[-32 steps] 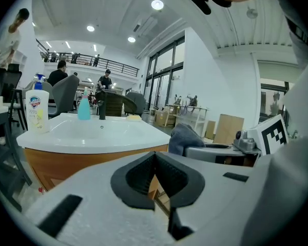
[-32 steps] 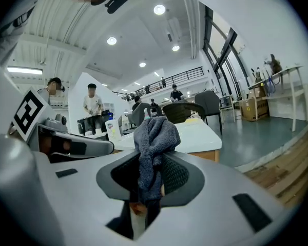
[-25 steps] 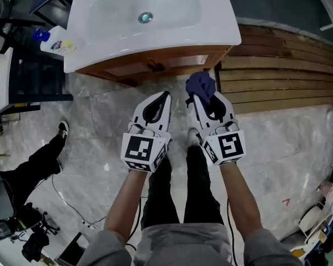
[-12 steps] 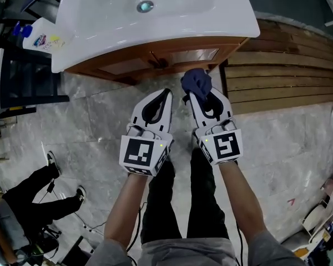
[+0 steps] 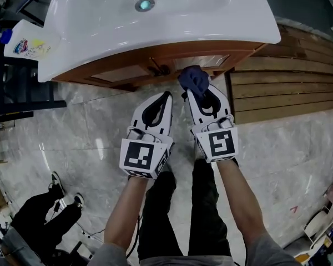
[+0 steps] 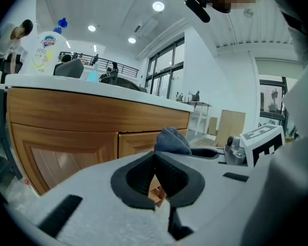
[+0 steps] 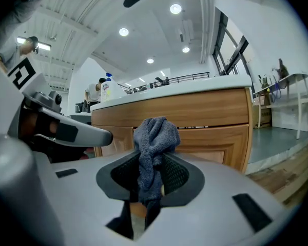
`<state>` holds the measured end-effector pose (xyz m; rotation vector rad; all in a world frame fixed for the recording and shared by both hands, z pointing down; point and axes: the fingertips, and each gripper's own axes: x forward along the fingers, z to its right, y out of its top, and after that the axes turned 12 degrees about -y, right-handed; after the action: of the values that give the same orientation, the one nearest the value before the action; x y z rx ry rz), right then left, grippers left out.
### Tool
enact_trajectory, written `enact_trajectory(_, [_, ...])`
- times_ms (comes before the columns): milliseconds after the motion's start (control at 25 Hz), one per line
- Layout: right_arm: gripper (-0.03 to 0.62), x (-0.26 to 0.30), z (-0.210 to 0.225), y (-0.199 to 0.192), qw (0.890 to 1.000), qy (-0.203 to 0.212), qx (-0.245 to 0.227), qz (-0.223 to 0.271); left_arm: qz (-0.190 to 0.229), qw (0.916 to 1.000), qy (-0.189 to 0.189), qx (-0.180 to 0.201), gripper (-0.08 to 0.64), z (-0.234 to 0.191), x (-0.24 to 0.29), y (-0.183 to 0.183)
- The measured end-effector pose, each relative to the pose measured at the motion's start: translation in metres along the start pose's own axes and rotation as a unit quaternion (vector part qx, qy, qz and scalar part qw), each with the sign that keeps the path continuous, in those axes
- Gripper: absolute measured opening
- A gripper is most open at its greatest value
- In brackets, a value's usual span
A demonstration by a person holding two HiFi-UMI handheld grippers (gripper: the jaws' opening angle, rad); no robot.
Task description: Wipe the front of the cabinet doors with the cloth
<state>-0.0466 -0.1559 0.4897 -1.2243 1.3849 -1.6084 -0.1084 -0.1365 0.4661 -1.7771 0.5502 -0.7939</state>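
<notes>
Marble floor meets the cabinet; near it, right gripper pinches the cloth, left gripper pressed together.

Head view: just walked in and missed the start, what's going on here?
A person faces the cabinet doors with a gripper in each hand. The right gripper has its jaws shut on a dark blue cloth, held near the doors; contact is unclear. The left gripper is shut and empty beside it.
</notes>
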Motion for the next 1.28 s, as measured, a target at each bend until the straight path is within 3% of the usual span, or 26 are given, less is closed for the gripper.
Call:
enact_trajectory(240, [0.092, 0.021, -0.009, -0.016, 0.999, 0.012, -0.042, 0.002, 0.005, 1.0000, 0.008, 0.002, 0.008, -0.014, 0.008, -0.001])
enact_trajectory(720, [0.091, 0.071, -0.051, -0.009, 0.995, 0.063, -0.065, 0.033, 0.009, 0.9988, 0.048, -0.004, 0.008, -0.042, 0.000, -0.007])
enact_trajectory(960, [0.081, 0.074, -0.036, -0.010, 0.997, 0.042, -0.050, 0.033, 0.003, 0.9984, 0.056, -0.007, 0.006, -0.046, 0.001, -0.012])
enact_trajectory(1280, [0.074, 0.065, 0.026, -0.017, 0.999, -0.009, -0.039, 0.022, -0.002, 0.9990, 0.043, -0.011, 0.006, -0.027, 0.029, -0.015])
